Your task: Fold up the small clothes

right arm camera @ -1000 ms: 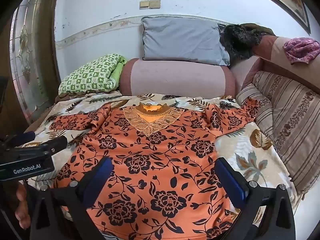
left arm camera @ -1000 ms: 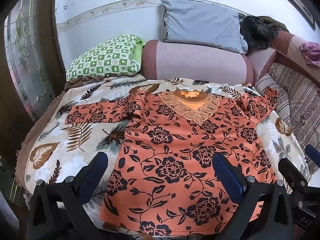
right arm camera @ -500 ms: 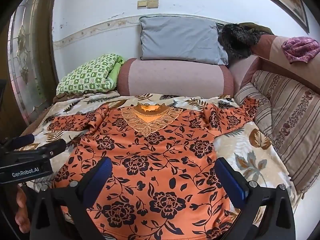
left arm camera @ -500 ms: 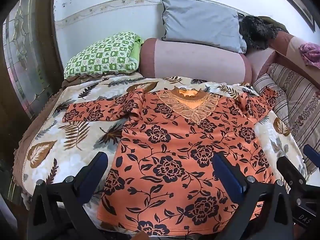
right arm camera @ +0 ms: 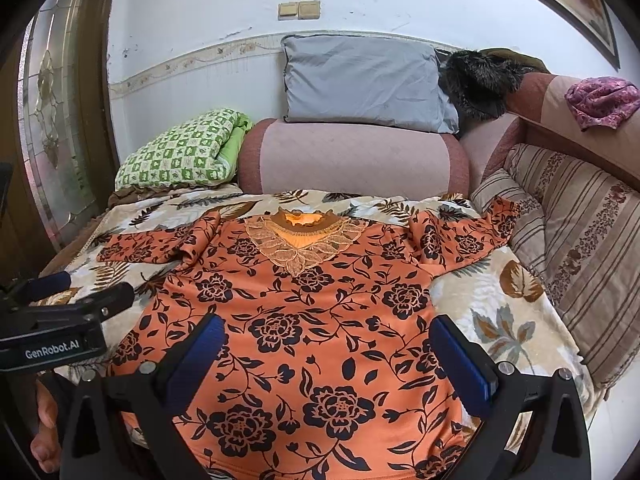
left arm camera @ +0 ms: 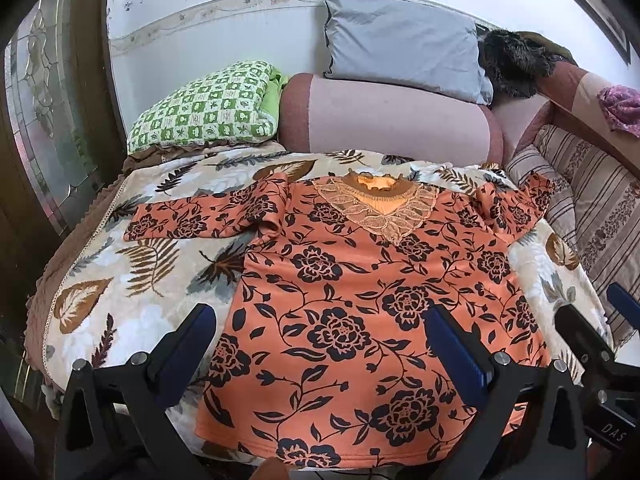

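An orange blouse with black flowers (left arm camera: 360, 288) lies flat, face up, on a leaf-print blanket (left arm camera: 120, 280), lace neckline at the far end, both sleeves spread out. It also shows in the right wrist view (right arm camera: 312, 320). My left gripper (left arm camera: 320, 320) is open and empty, hovering over the blouse's lower left part near the hem. My right gripper (right arm camera: 326, 332) is open and empty above the blouse's lower middle. The left gripper's body shows at the left edge of the right wrist view (right arm camera: 60, 320).
A pink sofa back (left arm camera: 392, 120) with a grey pillow (left arm camera: 400, 44) stands behind the blanket. A green checked cushion (left arm camera: 204, 108) lies at the far left. Striped cushions (right arm camera: 580, 248) line the right side. A glass door (left arm camera: 48, 100) is at the left.
Both grippers have shifted slightly and pulled back a little, so the blouse sits a bit lower in view. Both stay open and the blouse has not moved.
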Demonstrator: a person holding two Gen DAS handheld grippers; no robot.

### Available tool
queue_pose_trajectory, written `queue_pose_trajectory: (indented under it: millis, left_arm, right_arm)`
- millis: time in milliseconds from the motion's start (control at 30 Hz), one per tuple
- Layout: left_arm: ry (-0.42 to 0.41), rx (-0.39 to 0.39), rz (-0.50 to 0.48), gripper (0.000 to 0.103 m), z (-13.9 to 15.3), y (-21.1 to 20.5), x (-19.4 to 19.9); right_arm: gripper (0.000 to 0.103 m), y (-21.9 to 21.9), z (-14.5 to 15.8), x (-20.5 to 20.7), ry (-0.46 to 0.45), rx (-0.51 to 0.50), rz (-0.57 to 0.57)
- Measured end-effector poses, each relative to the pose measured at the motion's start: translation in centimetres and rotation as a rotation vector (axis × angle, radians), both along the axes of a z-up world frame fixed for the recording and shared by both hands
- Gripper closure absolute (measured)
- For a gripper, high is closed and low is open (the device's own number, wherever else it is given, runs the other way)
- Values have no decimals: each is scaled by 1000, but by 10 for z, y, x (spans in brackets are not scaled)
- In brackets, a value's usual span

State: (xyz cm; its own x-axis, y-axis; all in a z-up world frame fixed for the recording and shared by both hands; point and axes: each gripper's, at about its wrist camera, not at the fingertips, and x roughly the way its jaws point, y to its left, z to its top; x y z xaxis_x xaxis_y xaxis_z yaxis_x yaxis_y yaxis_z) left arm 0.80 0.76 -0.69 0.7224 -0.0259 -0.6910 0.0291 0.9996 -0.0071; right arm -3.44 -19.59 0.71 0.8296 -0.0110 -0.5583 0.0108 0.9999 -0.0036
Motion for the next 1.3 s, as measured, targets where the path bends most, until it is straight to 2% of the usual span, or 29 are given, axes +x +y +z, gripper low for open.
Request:
queue_pose_trajectory:
  millis: [1300]
  left_arm:
    - [35,-3,-17,0,-4,4,0]
  right_arm:
    - [0,8,6,3,-16,-11,22]
